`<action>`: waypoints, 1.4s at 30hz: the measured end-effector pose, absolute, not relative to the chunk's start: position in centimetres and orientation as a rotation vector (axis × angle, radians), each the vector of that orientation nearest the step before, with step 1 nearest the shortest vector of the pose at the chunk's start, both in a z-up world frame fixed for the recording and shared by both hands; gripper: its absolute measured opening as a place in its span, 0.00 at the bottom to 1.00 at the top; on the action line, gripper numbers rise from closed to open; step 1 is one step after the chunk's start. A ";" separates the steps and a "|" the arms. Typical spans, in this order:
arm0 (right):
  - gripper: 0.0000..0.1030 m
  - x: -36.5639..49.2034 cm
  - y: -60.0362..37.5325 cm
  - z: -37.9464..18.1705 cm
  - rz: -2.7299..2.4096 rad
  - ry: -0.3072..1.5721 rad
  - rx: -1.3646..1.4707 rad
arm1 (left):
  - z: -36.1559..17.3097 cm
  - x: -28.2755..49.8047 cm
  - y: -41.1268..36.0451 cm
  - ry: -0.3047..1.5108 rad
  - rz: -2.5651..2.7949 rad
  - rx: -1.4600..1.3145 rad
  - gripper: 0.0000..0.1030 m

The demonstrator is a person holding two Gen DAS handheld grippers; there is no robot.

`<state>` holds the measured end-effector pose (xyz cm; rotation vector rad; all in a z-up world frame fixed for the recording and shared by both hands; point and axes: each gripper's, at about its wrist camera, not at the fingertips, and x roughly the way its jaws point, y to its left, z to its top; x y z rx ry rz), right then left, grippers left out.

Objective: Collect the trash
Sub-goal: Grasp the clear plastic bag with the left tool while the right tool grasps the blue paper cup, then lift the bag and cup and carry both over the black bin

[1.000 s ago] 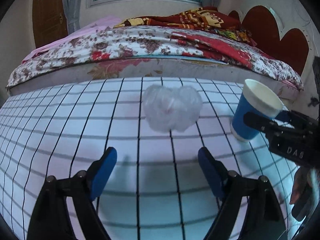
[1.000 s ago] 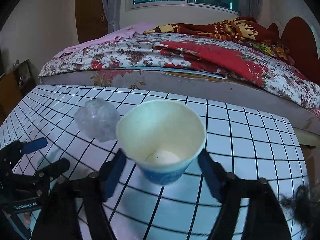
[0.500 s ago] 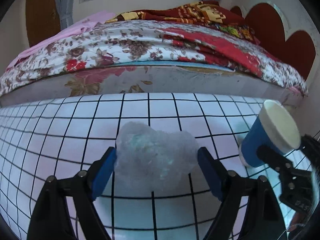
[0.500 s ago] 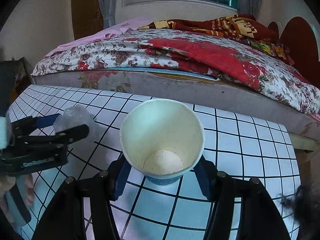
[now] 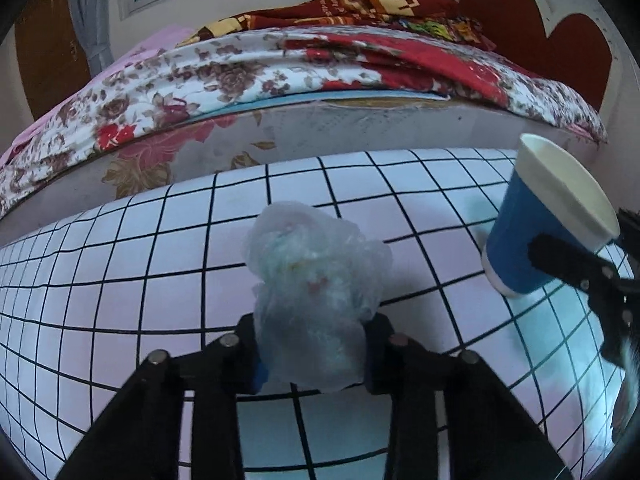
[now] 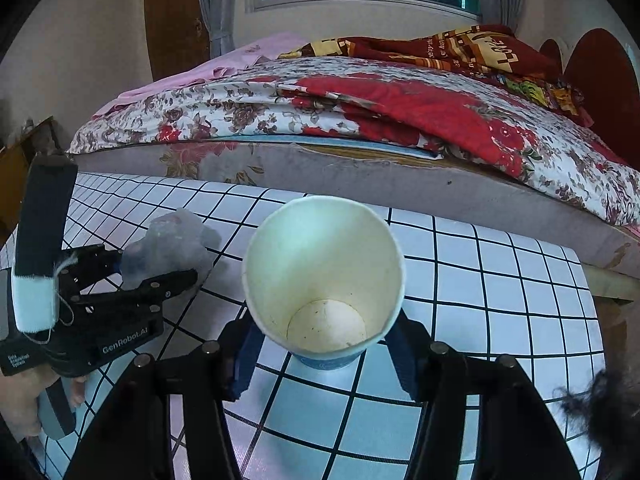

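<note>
Two black fingers of the left gripper pinch the crumpled clear plastic bag just above the checked white bench, and the soft bag could slip out if the squeeze is loose. Right view: the right gripper squeezes the blue paper cup with a white inside, its long way tipped, mouth toward the camera; squeezing hard could crush it.
</note>
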<state>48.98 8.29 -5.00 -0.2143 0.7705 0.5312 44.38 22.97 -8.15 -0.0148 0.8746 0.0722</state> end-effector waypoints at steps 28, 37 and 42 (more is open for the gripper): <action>0.50 44.9 7.9 -2.7 0.560 0.757 -0.213 | -5.9 37.3 22.7 0.828 0.047 -0.025 0.29; 0.50 40.9 6.7 -1.2 0.572 0.738 -0.211 | -4.6 32.9 22.4 0.807 0.055 -0.051 0.28; 0.50 37.8 6.0 -0.2 0.584 0.710 -0.229 | -3.4 30.2 21.1 0.788 0.044 -0.029 0.28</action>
